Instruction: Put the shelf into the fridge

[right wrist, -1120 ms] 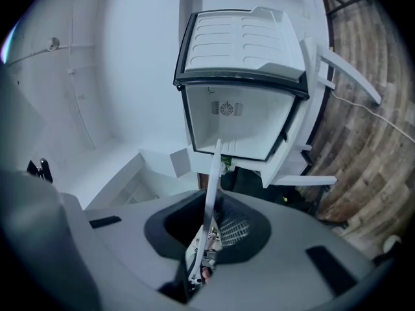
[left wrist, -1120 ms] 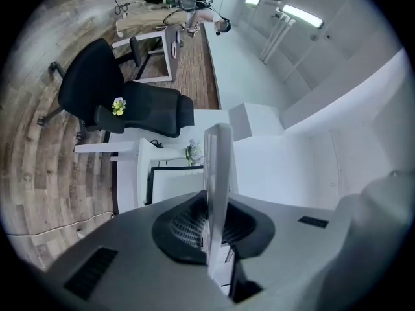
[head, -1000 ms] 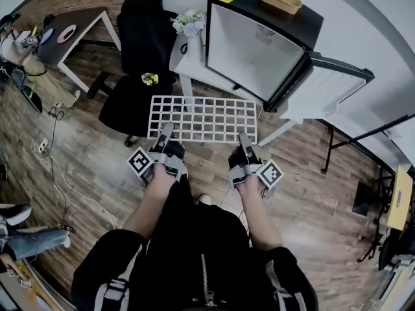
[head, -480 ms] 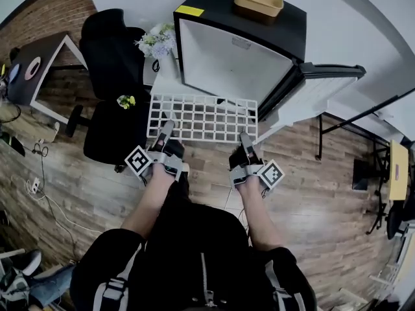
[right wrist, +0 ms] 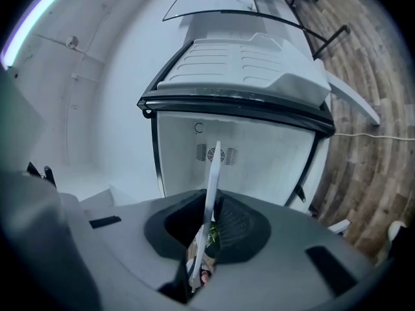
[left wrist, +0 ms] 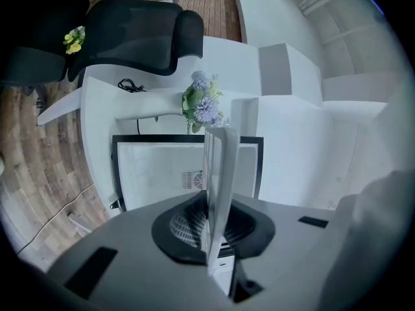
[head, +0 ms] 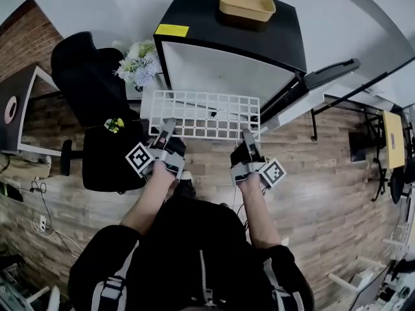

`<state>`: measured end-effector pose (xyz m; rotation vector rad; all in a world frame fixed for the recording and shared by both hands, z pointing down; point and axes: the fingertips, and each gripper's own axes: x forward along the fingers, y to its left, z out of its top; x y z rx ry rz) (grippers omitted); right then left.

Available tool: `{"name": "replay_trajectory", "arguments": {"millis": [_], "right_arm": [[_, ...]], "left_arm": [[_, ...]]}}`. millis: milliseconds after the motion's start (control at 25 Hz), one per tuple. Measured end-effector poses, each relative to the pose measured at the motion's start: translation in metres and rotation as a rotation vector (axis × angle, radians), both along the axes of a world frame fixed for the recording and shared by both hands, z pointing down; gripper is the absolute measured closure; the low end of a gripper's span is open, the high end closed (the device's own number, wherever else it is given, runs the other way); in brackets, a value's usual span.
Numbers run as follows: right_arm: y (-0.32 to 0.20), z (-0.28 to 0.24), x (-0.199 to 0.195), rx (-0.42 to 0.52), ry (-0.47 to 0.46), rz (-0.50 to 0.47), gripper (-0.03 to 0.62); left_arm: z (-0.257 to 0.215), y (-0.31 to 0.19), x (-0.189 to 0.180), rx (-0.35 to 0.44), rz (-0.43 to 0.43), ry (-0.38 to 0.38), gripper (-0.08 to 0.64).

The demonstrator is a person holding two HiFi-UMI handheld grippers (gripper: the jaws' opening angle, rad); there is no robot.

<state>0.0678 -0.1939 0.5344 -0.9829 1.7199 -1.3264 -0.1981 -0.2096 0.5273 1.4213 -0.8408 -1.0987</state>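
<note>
The shelf (head: 205, 114) is a flat white wire grid of small square cells, held level in front of the open fridge (head: 259, 34). Its far edge is at the foot of the white interior. The left gripper (head: 166, 127) is clamped on the near edge towards the left, and the right gripper (head: 247, 136) is clamped on the near edge towards the right. In each gripper view the grid runs edge-on between shut jaws.

The fridge is black and its door (head: 324, 80) is swung out to the right. A tan tray (head: 246, 4) sits on top. Pale flowers (head: 138, 59) stand just left of the fridge, and a black chair (head: 87, 83) is nearer on the left. The back wall has a round vent (right wrist: 215, 154). A yellow label (head: 172, 30) marks the top front corner, its print too small to read.
</note>
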Motion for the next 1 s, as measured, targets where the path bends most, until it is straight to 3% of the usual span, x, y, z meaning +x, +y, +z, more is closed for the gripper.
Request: {"name": "replay_trajectory", "arguments": {"millis": [240,480,1000], "right_arm": [[-0.009,0.002,-0.003,-0.005,-0.003,0.11,0.561],[-0.007,0.001,-0.001,-0.011,-0.001,0.159,0.562],[-0.009,-0.009,0.013,0.006,-0.015,0.136,0.563]], "left_arm": [[0.004,-0.032,-0.001,-0.014,0.104,0.009,0.517],[0.007,-0.043,0.005,-0.018,0.155,0.024,0.517],[-0.002,-0.042,0.018,-0.001,0.136,0.018,0.517]]}}
